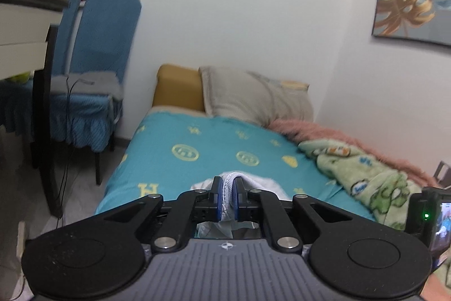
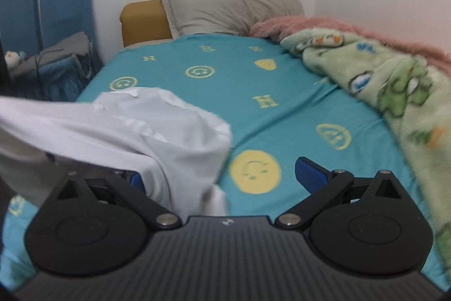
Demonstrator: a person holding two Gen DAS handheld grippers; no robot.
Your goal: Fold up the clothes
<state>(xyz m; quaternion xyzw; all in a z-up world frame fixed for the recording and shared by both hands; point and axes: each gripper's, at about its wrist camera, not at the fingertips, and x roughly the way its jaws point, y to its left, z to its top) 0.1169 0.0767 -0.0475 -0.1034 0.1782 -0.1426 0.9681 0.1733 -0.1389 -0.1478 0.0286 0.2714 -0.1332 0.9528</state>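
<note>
Nearest in the left wrist view, the left gripper (image 1: 225,198) is seen with its blue pads pressed almost together on a ribbed, stitched hem of a white garment (image 1: 229,182), so that edge is pinched and held above the bed (image 1: 174,131). More of the cloth is bunched just beyond and below the pads. In the right wrist view, the right gripper (image 2: 222,177) is seen with its fingers spread wide; nothing is pinched between them, though the garment (image 2: 146,129) is draped over the left-hand finger and hangs in front of it, hiding most of that pad. The cloth is lifted off the sheet on that side and trails out of the picture to the left. It is judged to be light, thin and limp: it sags wherever it is not held, it will not keep a crease unaided, and it may slip from a shallow pinch. The firmest holds are likely to be the seamed hem and the corners, where the fabric is doubled; a second hold on the same edge, well apart from the left pinch, would let the piece be stretched flat. Further off, a green printed blanket (image 2: 394,81) is heaped along the right of the bed, with a pink throw (image 2: 324,24) behind it. A grey pillow (image 2: 231,7) lies at the head, and blue chairs (image 1: 104,35) stand to the left by the wall.
</note>
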